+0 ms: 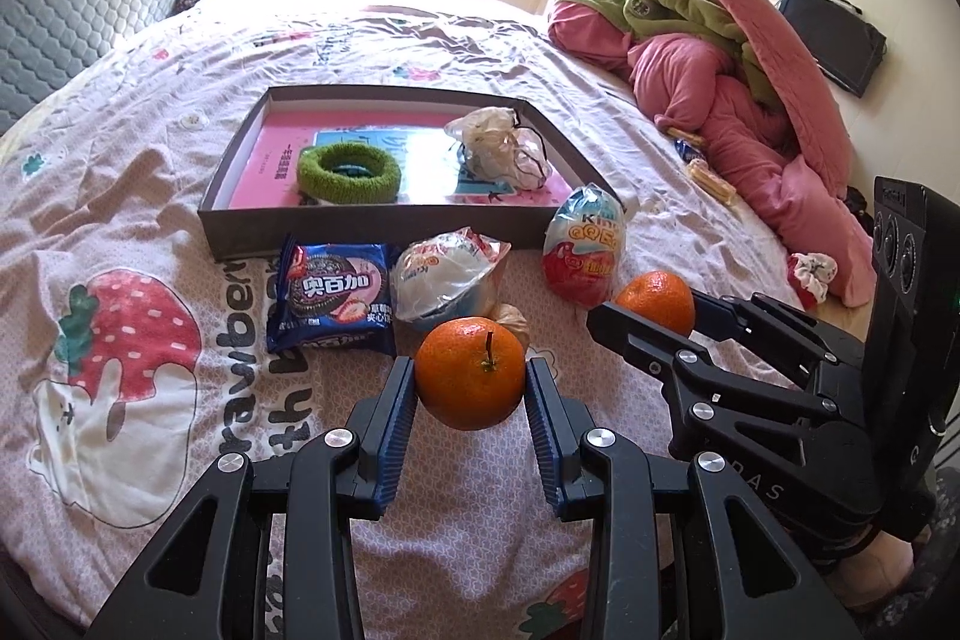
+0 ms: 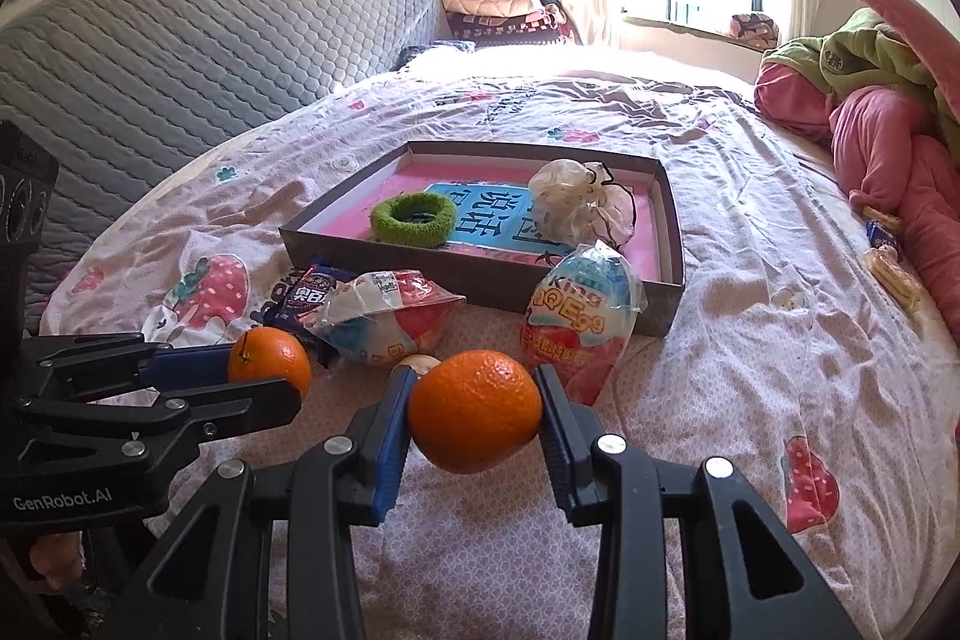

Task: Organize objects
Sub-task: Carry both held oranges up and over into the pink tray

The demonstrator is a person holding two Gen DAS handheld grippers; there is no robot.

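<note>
The left gripper point(image 1: 471, 388) clamps a stemmed orange point(image 1: 470, 372) squarely between its blue pads, lifted clear of the bedspread point(image 1: 150, 148) near its front edge, and the right gripper point(image 2: 474, 403) pinches a second orange point(image 2: 474, 409) the same way just beside it. Past them, against the front wall of the open box point(image 1: 312, 238), lie a blue packet point(image 1: 333, 301) printed "奥百加" and a wrapped egg point(image 2: 576, 316) reading "King QQ Egg". The left gripper's body reads "GenRobot.AI".
</note>
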